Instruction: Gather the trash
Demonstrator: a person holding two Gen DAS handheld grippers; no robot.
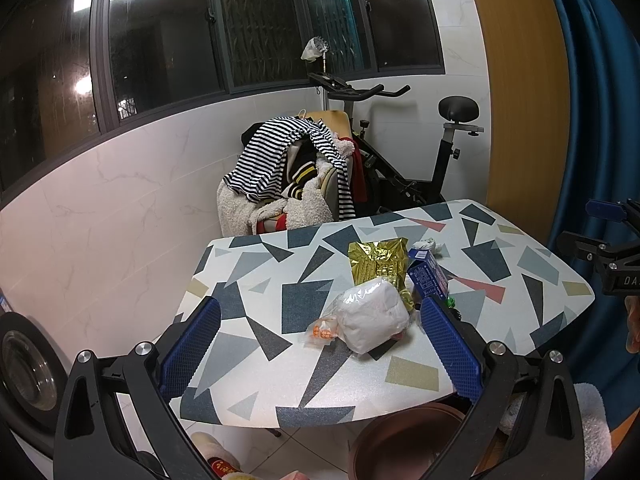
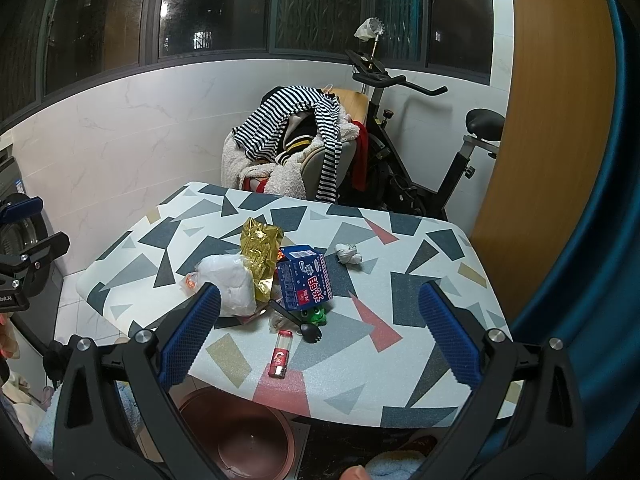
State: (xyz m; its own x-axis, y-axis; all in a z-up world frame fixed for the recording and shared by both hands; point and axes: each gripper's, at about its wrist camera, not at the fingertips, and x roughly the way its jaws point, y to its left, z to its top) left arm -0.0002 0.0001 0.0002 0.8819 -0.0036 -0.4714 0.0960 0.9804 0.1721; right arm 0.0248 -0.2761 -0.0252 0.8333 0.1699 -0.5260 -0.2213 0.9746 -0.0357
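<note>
Hovering wide open, both tools (image 1: 320, 328) (image 2: 320, 320) face trash on table (image 2: 420, 392).

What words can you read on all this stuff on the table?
"光明": big red letters, seen upside down, on the blue carton.
"DA": white letters, cut off at the picture's edge, on the right gripper's black body.
Small print on the blue carton: too small to read.
Red tube: white marks, too blurred to read.
Orange print on the clear plastic bag: too blurred to read.
Gold foil bag: no readable words.
</note>
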